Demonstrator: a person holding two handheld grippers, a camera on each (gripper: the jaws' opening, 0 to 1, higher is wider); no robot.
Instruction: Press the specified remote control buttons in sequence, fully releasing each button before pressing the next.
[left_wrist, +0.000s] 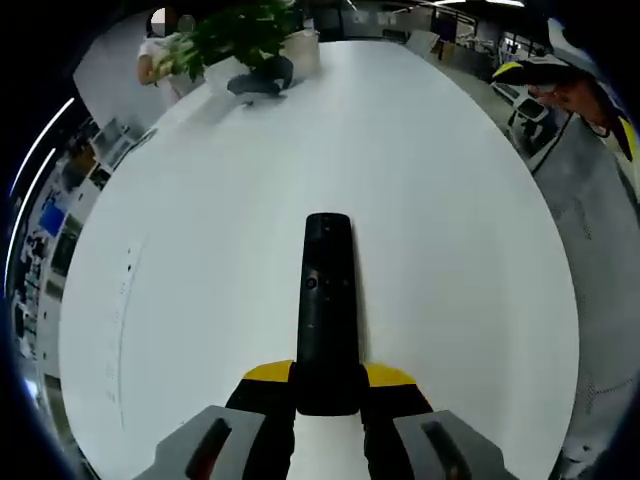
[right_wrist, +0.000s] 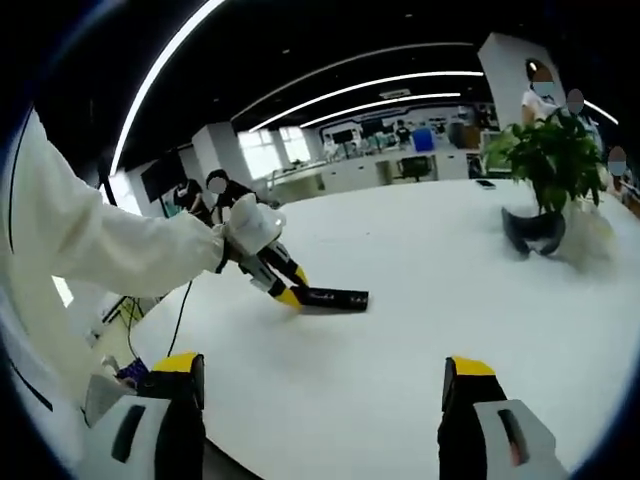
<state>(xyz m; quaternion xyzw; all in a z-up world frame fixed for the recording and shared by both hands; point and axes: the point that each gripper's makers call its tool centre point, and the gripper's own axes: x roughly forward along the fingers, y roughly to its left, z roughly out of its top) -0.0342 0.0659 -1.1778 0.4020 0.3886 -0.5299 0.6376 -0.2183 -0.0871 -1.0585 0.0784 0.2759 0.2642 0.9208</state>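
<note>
The left tool grips the near end of the remote control, whose long axis runs straight ahead along its jaws, while the right tool, open and empty, hangs well apart over the white surface, with the remote ahead and slightly left.

So the left gripper has its yellow-tipped jaws clamped on the near end of a black remote control, which lies flat on the big white table and points straight away from the camera, buttons facing up. Way at the far end of the table there's a leafy potted plant with some dark object just beside it. The right gripper pokes in at the upper right, off past the table edge.
</note>
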